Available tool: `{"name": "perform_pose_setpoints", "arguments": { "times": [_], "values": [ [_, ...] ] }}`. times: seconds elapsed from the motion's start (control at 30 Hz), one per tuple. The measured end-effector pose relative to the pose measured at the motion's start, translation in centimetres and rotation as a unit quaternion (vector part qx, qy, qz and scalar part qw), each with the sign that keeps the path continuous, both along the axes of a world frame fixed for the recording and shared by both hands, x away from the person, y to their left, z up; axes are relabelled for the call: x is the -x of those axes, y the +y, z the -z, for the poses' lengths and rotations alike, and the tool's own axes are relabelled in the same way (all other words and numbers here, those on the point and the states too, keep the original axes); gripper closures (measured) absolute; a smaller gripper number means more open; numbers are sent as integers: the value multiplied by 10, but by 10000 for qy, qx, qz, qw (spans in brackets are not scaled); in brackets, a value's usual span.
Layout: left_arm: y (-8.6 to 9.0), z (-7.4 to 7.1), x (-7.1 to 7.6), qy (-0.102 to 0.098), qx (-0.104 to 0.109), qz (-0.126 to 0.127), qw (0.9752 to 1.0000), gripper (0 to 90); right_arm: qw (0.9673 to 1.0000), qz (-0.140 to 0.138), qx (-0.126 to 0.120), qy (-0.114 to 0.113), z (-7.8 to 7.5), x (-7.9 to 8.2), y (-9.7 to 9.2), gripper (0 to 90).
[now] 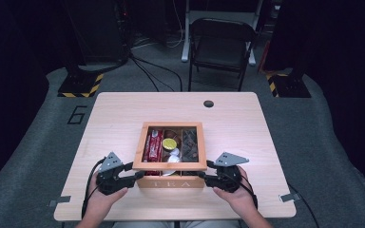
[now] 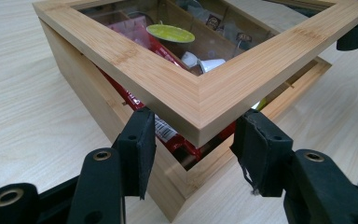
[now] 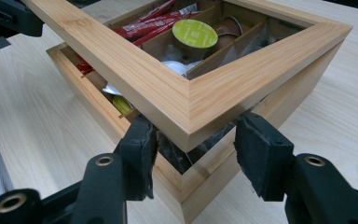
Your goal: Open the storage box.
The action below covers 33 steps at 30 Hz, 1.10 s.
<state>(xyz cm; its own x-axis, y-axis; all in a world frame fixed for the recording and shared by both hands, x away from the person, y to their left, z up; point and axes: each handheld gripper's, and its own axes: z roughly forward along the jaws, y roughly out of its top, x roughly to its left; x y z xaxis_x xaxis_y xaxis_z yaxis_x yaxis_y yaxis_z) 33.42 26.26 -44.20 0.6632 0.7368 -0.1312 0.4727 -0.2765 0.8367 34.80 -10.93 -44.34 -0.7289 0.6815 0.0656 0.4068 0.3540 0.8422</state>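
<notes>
- Black jaws of the left gripper (image 2: pixel 193 140) straddle the near left corner of the wooden lid (image 2: pixel 200 93); the left pad sits just under the lid's edge and the right pad stands a little apart from it, so the jaws are spread around the corner and not pressing on it
- Likewise, the right gripper (image 3: pixel 196 144) has its jaws spread either side of the lid's near right corner (image 3: pixel 191 105), with a gap beside the right pad; no clamp on the wood shows
- Lid, a bamboo frame with a clear pane, is tilted up at its near edge, leaving a gap above the tea box (image 1: pixel 171 182)
- Tea box stands near the middle of the surface (image 1: pixel 114 114), closer to the near edge, its front marked TEA
- Inside lie red sachets (image 1: pixel 153 146) in the left compartment, a yellow-topped capsule (image 1: pixel 169 143) and white pods in the middle one, dark packets on the right
- Both hands (image 1: pixel 100 197) rest at the near edge
</notes>
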Motion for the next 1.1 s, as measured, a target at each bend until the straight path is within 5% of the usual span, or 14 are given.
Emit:
{"name": "perform_pose_setpoints", "arguments": {
  "times": [0.5, 1.1],
  "values": [
    [0, -24, -10, -16, 62, -181, 9998, 482, 9997, 79, -199, 96, -21, -13, -2, 479],
    [1, -48, -20, -267, 37, -236, 9994, 473, 9997, 117, -102, -208, -47, -23, -2, 471]
  ]
}}
